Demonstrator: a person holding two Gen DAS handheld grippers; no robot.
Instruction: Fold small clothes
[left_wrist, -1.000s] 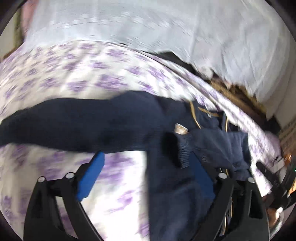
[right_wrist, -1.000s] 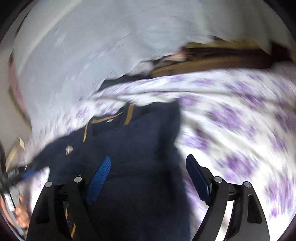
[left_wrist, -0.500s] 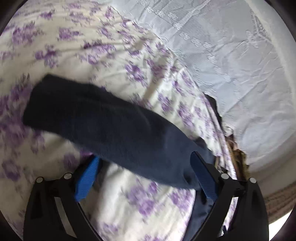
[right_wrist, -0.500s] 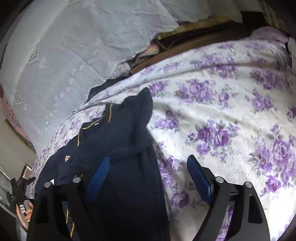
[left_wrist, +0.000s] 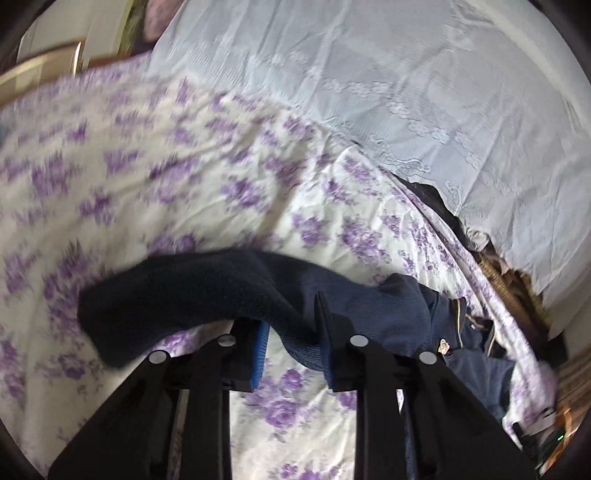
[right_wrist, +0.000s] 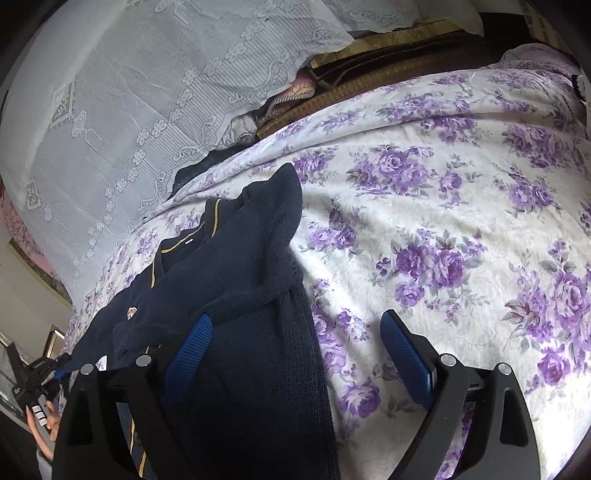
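Observation:
A small navy knit cardigan (right_wrist: 243, 295) with gold trim and a chest badge lies on the purple-flowered bed sheet (right_wrist: 443, 206). Its right sleeve is folded across the body. My left gripper (left_wrist: 291, 343) is shut on the cardigan's left sleeve (left_wrist: 192, 291), which drapes over its fingers, lifted above the sheet (left_wrist: 229, 177). The cardigan body (left_wrist: 406, 306) trails to the right. My right gripper (right_wrist: 295, 350) is open and empty, hovering over the cardigan's lower right edge, its left finger above the knit and its right finger above the sheet.
A white lace cloth (right_wrist: 155, 92) hangs behind the bed; it also shows in the left wrist view (left_wrist: 406, 92). A dark wooden bed frame (right_wrist: 388, 70) runs along the far edge. The person's hand with the other gripper (right_wrist: 37, 373) shows at the lower left.
My left gripper has closed on the sleeve and lifted it, swinging toward the cardigan body. My right gripper has stayed open above the cardigan's side, barely moving in the last half second.

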